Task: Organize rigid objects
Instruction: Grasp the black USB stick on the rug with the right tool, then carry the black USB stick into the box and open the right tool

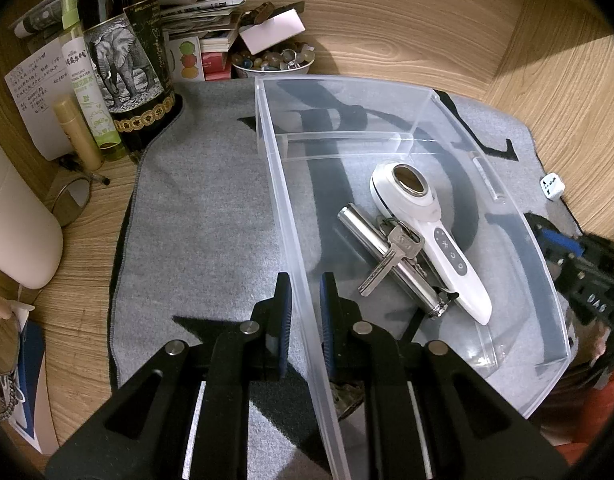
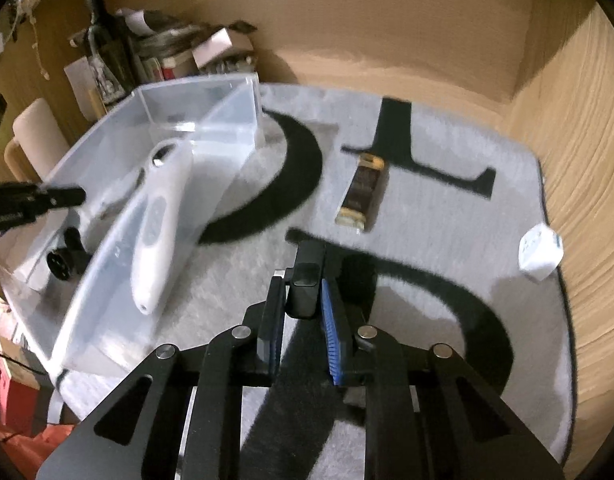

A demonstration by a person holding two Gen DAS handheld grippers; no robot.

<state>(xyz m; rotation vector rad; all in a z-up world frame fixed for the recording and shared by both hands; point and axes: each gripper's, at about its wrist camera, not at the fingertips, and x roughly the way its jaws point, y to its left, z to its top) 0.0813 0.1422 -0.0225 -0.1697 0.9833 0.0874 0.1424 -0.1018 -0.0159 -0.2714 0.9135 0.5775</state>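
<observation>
A clear plastic bin (image 1: 291,216) stands on the grey mat (image 1: 203,208). Inside lie a white handheld device (image 1: 435,232), a silver metal cylinder (image 1: 387,256) and a bunch of keys (image 1: 391,260). My left gripper (image 1: 306,312) is shut on the bin's left wall, one finger on each side. My right gripper (image 2: 303,304) is shut on a small black block (image 2: 305,280), held above the mat to the right of the bin (image 2: 107,280). A dark rectangular bar (image 2: 361,192) with gold ends and a white die (image 2: 541,252) lie on the mat.
Clutter stands at the back left: a dark bottle with an elephant label (image 1: 123,52), spray bottles (image 1: 87,92), papers, a bowl of stones (image 1: 273,60). A white rounded object (image 1: 15,232) sits at the left. Wooden walls (image 2: 567,120) close in the back and right.
</observation>
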